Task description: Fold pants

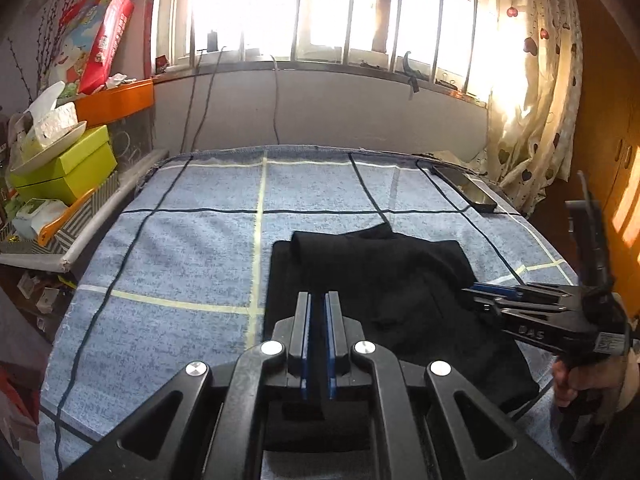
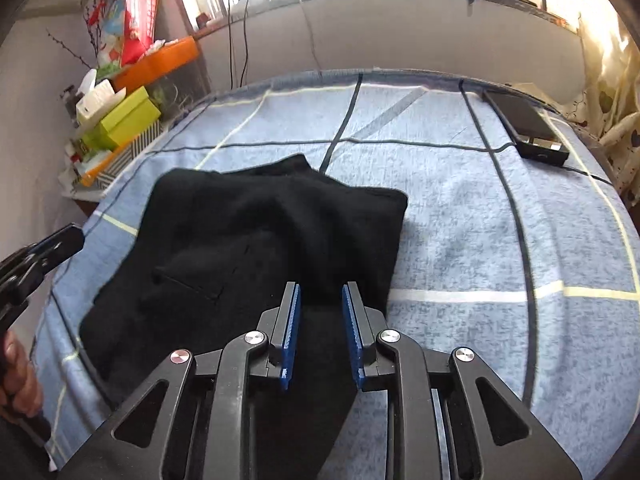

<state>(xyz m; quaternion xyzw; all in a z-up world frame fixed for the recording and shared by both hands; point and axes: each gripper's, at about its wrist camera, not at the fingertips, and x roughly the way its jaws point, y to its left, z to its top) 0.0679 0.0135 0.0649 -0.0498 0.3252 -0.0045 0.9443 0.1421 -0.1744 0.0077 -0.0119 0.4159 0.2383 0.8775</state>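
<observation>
The black pants (image 2: 256,248) lie partly folded in a loose, lumpy stack on the blue checked cloth (image 2: 460,220) that covers the counter, toward its near side and well away from the phone (image 2: 524,124) at the far right corner.

The right claw (image 2: 320,300) hovers just over the near right edge of the pants with its blue pads spread a moderate way apart and nothing between them. The left claw (image 1: 318,304) sits above the near left part of the pants with its pads drawn almost together; a narrow slit remains and no cloth shows in it.

To do the next fold well, each claw would probably need to pinch a corner of the near edge through all layers, then lift both corners level and carry them over together so the top layer does not slide or bunch. The raised hump across the far side of the stack looks likely to spoil a flat fold, so smoothing it first seems wise.

Bare cloth stretches beyond the pants and to the right, giving open room for a forward sweep. The left edge of the counter is close to a crowded shelf of green boxes (image 1: 68,164), so wide swings that way seem risky.
</observation>
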